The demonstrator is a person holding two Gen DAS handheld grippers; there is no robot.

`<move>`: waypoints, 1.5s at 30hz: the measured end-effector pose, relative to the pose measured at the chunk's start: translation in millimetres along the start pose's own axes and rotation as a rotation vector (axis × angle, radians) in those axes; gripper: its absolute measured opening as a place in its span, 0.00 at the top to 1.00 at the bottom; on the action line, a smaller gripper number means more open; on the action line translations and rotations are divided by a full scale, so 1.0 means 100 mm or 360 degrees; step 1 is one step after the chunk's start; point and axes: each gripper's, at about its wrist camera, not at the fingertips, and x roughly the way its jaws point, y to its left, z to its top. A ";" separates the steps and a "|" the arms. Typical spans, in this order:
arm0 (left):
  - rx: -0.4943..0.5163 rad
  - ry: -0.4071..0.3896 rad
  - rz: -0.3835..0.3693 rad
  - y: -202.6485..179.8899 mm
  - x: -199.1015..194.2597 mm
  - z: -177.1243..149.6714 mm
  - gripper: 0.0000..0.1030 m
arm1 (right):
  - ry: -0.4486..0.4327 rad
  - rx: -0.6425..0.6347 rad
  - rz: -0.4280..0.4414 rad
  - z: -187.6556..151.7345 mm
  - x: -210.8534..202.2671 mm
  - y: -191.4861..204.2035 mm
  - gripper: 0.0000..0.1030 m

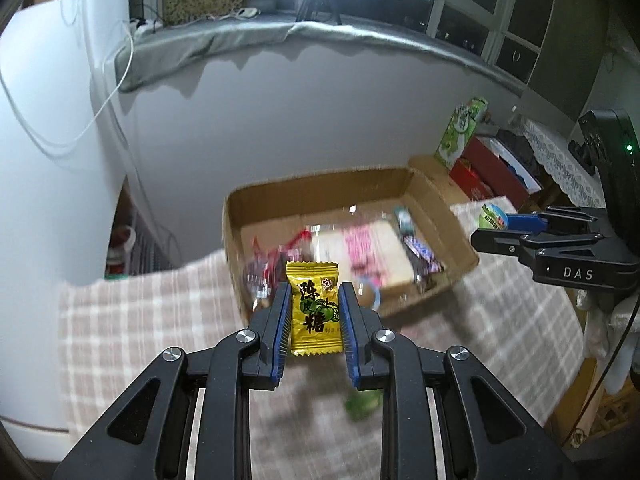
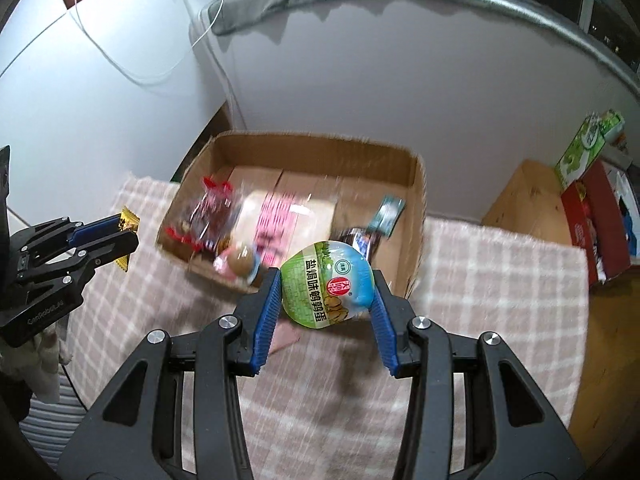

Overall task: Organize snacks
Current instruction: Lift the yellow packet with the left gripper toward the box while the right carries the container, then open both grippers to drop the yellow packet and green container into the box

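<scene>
The left gripper (image 1: pixel 314 304) is clamped on a yellow candy packet (image 1: pixel 315 312); the right gripper (image 2: pixel 326 296) is clamped on a green round pack (image 2: pixel 327 289). Both are held above the checked cloth (image 2: pixel 480 288), with the cardboard box (image 2: pixel 416 184) at 12 o'clock. Several snacks are already boxed (two judged pending). A grey-draped sill (image 1: pixel 248 40) is seen at 12 o'clock beyond.
</scene>
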 end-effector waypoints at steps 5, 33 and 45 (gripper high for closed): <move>0.0004 -0.0011 -0.0002 -0.04 0.11 0.17 0.79 | -0.0020 -0.0012 -0.0020 0.16 0.06 -0.03 0.56; -0.0035 0.0108 0.0034 -0.05 0.62 0.36 0.40 | 0.0098 -0.0028 -0.0075 0.36 0.60 -0.20 0.26; -0.0032 0.0088 0.0068 -0.05 0.58 0.35 0.38 | 0.0126 -0.0076 -0.0142 0.31 0.60 -0.16 0.26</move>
